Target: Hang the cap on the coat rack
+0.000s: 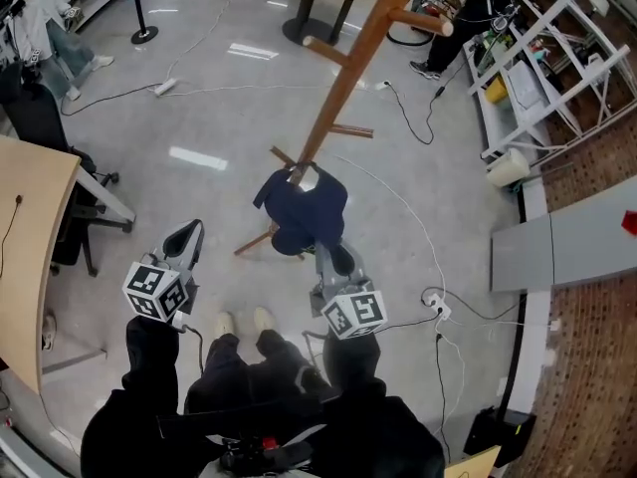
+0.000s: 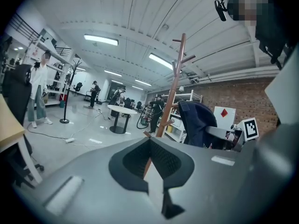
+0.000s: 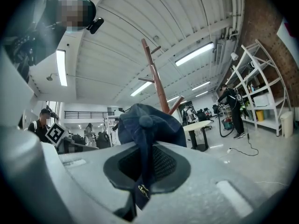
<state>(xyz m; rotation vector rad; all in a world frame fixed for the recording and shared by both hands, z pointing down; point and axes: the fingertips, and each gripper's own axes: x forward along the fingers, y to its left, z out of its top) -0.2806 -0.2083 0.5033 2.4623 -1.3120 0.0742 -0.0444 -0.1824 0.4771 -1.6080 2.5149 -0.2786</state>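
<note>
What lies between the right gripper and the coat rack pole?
The cap, held by the right gripper; the right gripper view shows it before the pole.

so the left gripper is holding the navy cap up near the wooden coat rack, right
No, it's the right gripper that holds the navy cap up near the wooden coat rack. The right gripper view shows the cap pinched between its jaws.

I see the cap [image 1: 304,212] in my right tongs [image 1: 331,255], just before the coat rack [image 1: 343,78]; my left tongs [image 1: 187,233] are to its left, apart.
</note>
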